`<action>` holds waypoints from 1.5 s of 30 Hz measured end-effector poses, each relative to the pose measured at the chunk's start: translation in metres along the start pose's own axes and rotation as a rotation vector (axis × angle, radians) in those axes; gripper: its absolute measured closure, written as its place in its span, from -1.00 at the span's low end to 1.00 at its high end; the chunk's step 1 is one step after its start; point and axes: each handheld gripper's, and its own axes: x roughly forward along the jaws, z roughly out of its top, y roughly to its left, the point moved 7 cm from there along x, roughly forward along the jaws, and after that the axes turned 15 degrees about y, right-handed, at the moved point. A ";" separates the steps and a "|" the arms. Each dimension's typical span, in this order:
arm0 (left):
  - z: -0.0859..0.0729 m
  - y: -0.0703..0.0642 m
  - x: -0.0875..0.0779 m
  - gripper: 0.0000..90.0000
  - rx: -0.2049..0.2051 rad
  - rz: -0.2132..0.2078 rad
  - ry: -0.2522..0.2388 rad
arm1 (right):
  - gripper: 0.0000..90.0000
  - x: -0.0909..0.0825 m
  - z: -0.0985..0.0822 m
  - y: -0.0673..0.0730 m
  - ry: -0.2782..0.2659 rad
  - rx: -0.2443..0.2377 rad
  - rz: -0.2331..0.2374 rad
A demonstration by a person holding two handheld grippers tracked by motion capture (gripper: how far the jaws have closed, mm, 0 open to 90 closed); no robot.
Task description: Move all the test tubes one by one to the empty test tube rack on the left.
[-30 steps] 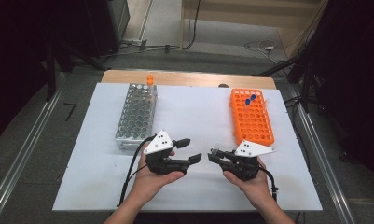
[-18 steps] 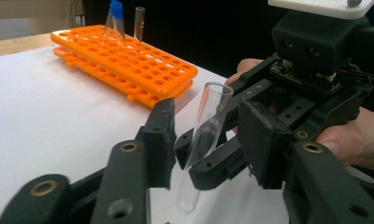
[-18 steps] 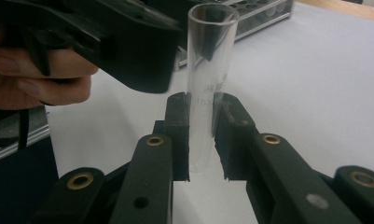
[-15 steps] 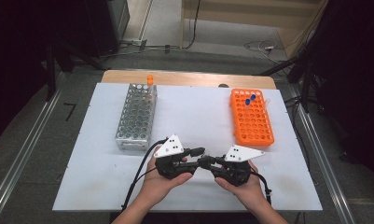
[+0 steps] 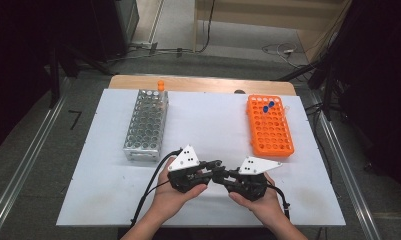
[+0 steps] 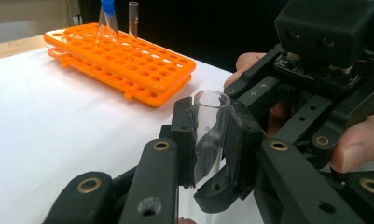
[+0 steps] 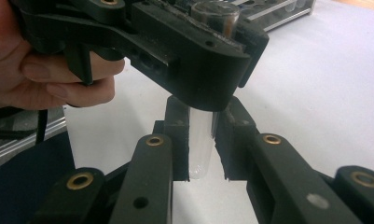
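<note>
A clear, uncapped test tube [image 6: 212,112] stands nearly upright between my two grippers, low over the front middle of the white table [image 5: 213,120]. My left gripper [image 6: 211,123] is shut on its upper half, just below the open rim. In the right gripper view, my right gripper [image 7: 202,140] clamps the tube [image 7: 201,149] on its lower half, directly under the left gripper's jaws. Seen from above, the left gripper [image 5: 214,165] and right gripper [image 5: 219,175] meet tip to tip.
An orange rack [image 5: 270,127] at the back right holds two blue-capped tubes [image 5: 268,106] and a clear one [image 6: 133,16]. A metal rack [image 5: 147,125] stands at the back left with an orange-capped tube [image 5: 160,85] at its far end.
One second ago the grippers were apart; they came together at the front middle, and both sets of jaws now sit on the same tube.
</note>
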 end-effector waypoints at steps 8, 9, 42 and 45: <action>0.002 0.003 -0.004 0.69 -0.004 0.020 -0.020 | 0.28 -0.002 0.000 0.001 -0.016 -0.006 0.020; 0.002 0.004 -0.005 0.69 -0.007 0.020 -0.022 | 0.19 -0.003 -0.001 0.001 -0.016 -0.008 0.021; 0.014 0.085 -0.073 0.69 -0.116 0.221 -0.110 | -1.00 -0.076 -0.058 -0.060 -0.064 0.113 -0.097; 0.017 0.095 -0.079 0.69 -0.122 0.238 -0.117 | -1.00 -0.080 -0.064 -0.064 -0.060 0.118 -0.120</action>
